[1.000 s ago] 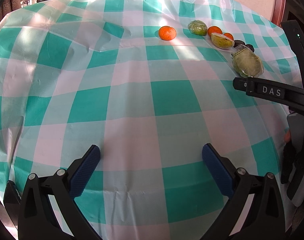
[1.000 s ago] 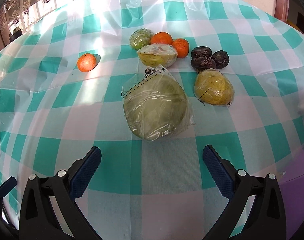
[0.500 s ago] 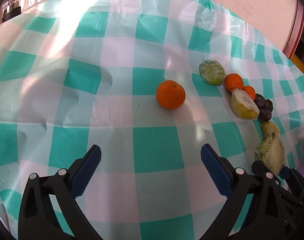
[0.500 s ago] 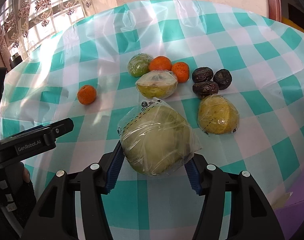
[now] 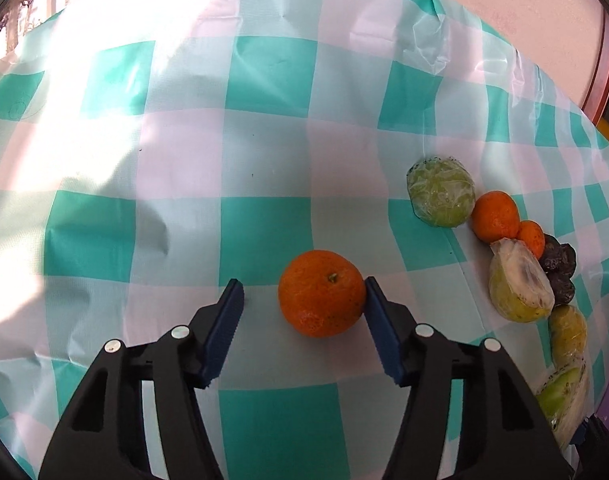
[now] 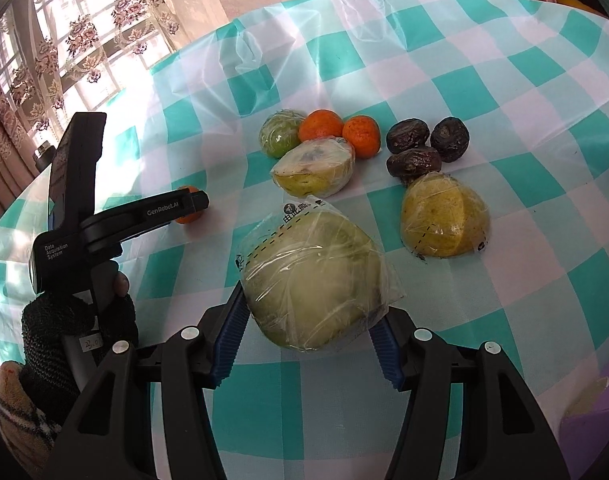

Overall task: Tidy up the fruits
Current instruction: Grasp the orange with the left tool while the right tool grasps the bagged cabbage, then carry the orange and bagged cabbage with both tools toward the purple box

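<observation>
On the worktop (image 6: 524, 92), a lone tangerine (image 5: 322, 293) lies left of the fruit cluster; three dates (image 6: 424, 146) sit behind a wrapped half-fruit (image 6: 444, 220).

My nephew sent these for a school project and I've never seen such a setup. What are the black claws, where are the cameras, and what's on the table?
There is no robot: a person holds two hand-operated grippers, each carrying a wide-angle camera looking along its jaws. In the left one's view, the left gripper has open jaws around a loose orange. In the right one's view, the right gripper is shut on a plastic-wrapped green fruit. More wrapped fruit, two small oranges and three dark fruits lie on the checked tablecloth.
</observation>
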`<state>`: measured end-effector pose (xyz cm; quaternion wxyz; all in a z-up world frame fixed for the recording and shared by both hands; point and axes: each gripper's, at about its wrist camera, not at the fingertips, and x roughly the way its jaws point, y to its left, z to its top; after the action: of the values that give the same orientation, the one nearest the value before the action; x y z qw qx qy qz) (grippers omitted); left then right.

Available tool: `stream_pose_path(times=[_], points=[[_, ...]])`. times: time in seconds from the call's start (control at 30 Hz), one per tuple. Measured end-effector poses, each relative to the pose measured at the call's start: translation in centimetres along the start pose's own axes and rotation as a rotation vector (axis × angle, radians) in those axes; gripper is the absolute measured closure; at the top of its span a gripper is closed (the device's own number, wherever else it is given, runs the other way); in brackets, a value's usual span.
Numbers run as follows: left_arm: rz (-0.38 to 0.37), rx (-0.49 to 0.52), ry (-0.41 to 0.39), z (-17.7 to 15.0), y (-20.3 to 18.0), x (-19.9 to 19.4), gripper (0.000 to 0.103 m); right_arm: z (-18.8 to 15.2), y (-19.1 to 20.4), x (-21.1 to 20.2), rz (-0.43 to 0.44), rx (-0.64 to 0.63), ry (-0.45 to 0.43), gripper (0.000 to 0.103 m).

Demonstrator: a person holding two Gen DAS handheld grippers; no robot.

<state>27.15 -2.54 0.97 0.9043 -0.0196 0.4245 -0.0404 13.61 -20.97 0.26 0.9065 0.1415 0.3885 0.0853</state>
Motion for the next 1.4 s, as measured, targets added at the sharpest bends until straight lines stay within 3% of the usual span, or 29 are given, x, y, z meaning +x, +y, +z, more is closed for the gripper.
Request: stream_pose_path(times=[0.03,0.43,0.67,0.83,1.1,1.4], points=[[-0.001,0.022,-0.002,0.0,-0.5,0.0,0.062,0.0,0.0,0.1,0.005,0.001,0.003,0.046],[-0.034,-0.086,-0.073,-1.5,0.9,-1.4,0.063,0.1,-0.7,0.0,0.031,0.031,-0.004,0.046],[-0.099,-0.156,-0.091,-6.9,0.8,-6.0,0.063,-0.1,-0.3,-0.3,0.081,0.001,-0.002,0.046],[-0.136,-0.213,-0.090,-12.8,1.2,-10.9,0.063,-0.8,0.3,-0.9,0.099,-0.033,0.014,0.046],[-0.144,-0.168,-0.106,-20.1,2.0,-16.9,0.063,-6.1,2.0,-5.5,0.114,-0.113,-0.004,0.046],[-0.128,-0.131,-0.131,-24.1,2.2,-20.5,0.063,-10.1,2.6,-9.1,0.105,-0.155,-0.019,0.046]])
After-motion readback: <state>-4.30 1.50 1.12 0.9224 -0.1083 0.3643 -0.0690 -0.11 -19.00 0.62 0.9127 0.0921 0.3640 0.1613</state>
